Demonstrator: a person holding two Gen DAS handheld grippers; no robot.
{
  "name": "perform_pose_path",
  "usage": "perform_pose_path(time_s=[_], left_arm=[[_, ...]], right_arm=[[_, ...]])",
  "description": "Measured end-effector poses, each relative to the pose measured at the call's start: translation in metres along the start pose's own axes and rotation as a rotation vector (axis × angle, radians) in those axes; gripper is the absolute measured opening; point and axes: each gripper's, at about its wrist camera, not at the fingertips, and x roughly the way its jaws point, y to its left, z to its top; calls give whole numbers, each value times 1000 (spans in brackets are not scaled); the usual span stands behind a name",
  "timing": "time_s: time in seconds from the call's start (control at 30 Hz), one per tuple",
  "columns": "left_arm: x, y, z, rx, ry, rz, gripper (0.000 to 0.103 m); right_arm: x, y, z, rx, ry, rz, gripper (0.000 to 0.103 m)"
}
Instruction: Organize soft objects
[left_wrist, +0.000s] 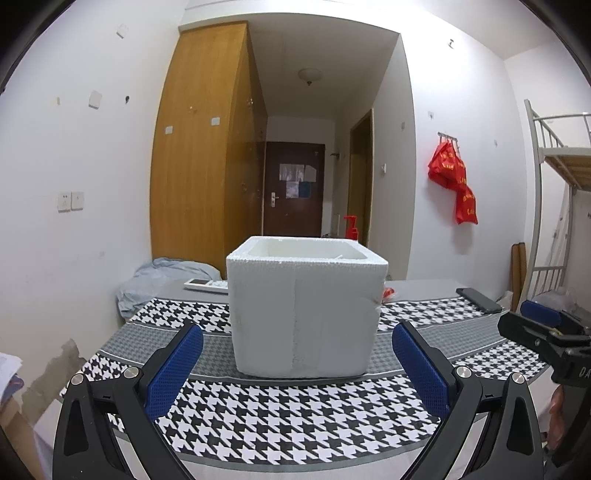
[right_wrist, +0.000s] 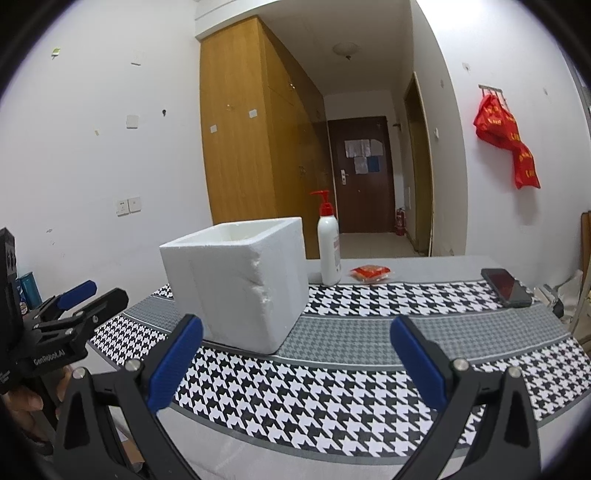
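Observation:
A white foam box (left_wrist: 304, 306) stands open-topped on the houndstooth cloth (left_wrist: 280, 417); it also shows in the right wrist view (right_wrist: 236, 280). A small red soft packet (right_wrist: 370, 273) lies behind the box to its right; only its edge (left_wrist: 388, 293) shows in the left wrist view. My left gripper (left_wrist: 297, 362) is open and empty, just in front of the box. My right gripper (right_wrist: 295, 354) is open and empty, in front of the box's right corner. Each gripper shows at the edge of the other's view (left_wrist: 543, 325) (right_wrist: 81, 299).
A white pump bottle (right_wrist: 328, 247) with a red top stands behind the box. A dark phone (right_wrist: 506, 286) lies at the table's right edge. A white remote (left_wrist: 207, 285) and a crumpled blue cloth (left_wrist: 162, 284) lie at the back left. A bunk bed frame (left_wrist: 554, 184) stands on the right.

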Motion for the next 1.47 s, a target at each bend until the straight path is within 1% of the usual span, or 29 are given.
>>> perform_pose_path(time_s=[0.3, 0.63, 1.17, 1.3, 1.47], left_arm=[[-6, -2, 3, 11, -9, 4, 102], [-9, -2, 5, 15, -20, 3, 102], [-6, -1, 4, 19, -11, 9, 102], [-6, 0, 4, 23, -15, 21, 102], [-7, 1, 4, 21, -26, 15, 102]], right_arm=[[-6, 7, 3, -20, -19, 3, 103], [-6, 10, 3, -37, -15, 4, 103], [0, 8, 1, -38, 6, 0, 103], [-1, 8, 2, -36, 4, -3, 103], [1, 7, 1, -34, 10, -5, 103]])
